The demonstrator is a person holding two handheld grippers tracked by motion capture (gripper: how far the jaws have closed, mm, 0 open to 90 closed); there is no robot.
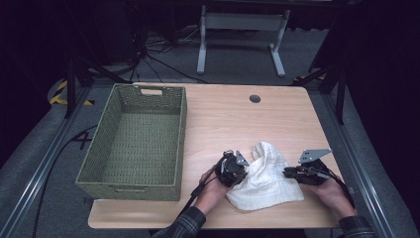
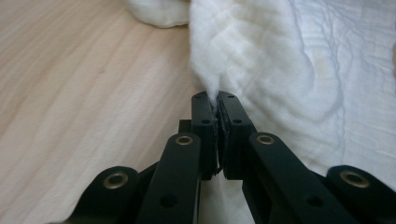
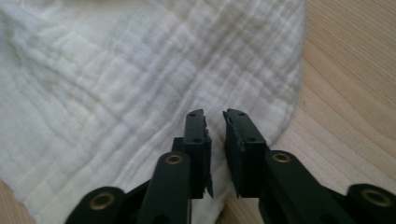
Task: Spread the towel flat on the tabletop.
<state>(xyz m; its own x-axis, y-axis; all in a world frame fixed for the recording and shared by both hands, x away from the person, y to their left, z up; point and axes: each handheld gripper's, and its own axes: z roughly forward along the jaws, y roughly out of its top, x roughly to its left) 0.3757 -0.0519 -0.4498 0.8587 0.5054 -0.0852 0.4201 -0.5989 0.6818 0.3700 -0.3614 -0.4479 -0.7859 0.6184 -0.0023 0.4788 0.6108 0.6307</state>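
High view first: the pale wooden table (image 1: pixel 223 114) takes up most of the scene, with a small round grommet hole (image 1: pixel 255 98) near its far edge. On the left half of the table stands a green woven basket (image 1: pixel 106 144), long and rectangular, with a handle slot cut in its far wall; its woven floor is bare. Near the right front of the table lies a white cloth (image 1: pixel 265 179), rumpled, with a raised fold at its far end and its flatter part spread toward the near edge. It lies well apart from the basket, just right of it across a strip of bare wood.

A person's two hands come in from the near edge, one on each side of the cloth. The left gripper (image 1: pixel 232 168) sits against the cloth's left edge. In the left gripper view its jaws are pressed together on a ridge of the cloth (image 2: pixel 289 70), the fabric pinched up between the pads, with bare wood off to the left. The right gripper (image 1: pixel 289 172) meets the cloth's right edge. In the right gripper view a narrow gap shows between its jaw tips, which hang over the cloth (image 3: pixel 140 84) close to its hem; I cannot tell from there whether any fabric is caught lower down between the pads.
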